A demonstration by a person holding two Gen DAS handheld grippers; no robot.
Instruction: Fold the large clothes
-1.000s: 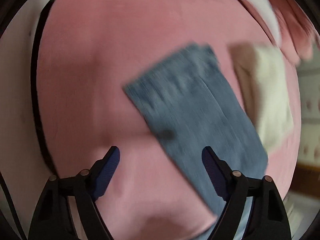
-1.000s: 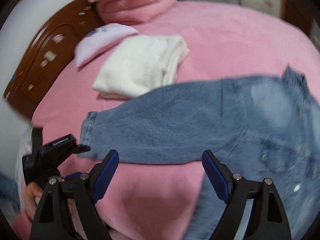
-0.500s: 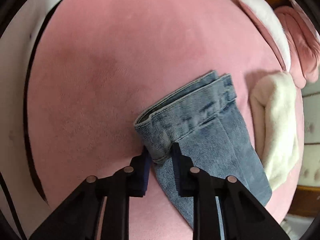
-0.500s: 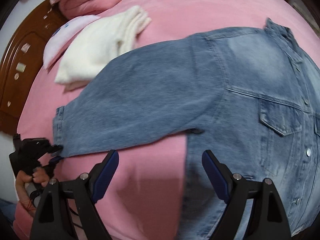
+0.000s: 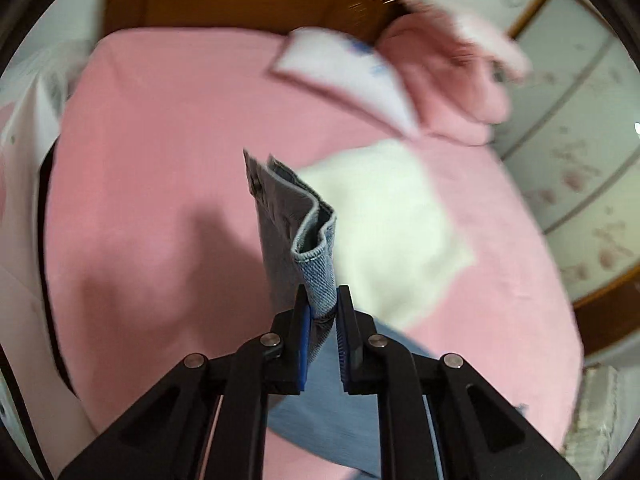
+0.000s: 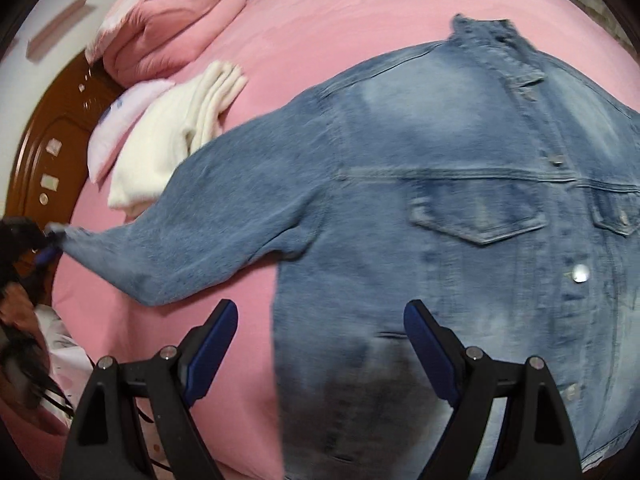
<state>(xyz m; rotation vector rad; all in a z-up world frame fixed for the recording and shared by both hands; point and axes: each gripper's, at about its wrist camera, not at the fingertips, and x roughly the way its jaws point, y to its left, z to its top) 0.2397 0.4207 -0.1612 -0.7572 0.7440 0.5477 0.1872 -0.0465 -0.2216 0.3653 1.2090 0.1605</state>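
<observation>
While the left hand-held gripper [image 5: 322,300] tilts downward, closing on the cuff [image 5: 316,268], the right [image 6: 320,320] gapes.

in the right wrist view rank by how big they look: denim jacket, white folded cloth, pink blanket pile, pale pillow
1. denim jacket, by far the largest
2. white cloth and blanket pile: look about alike, and the pile lies farther off, so unranked
3. pillow, smallest, partly hidden under the cloth
</observation>
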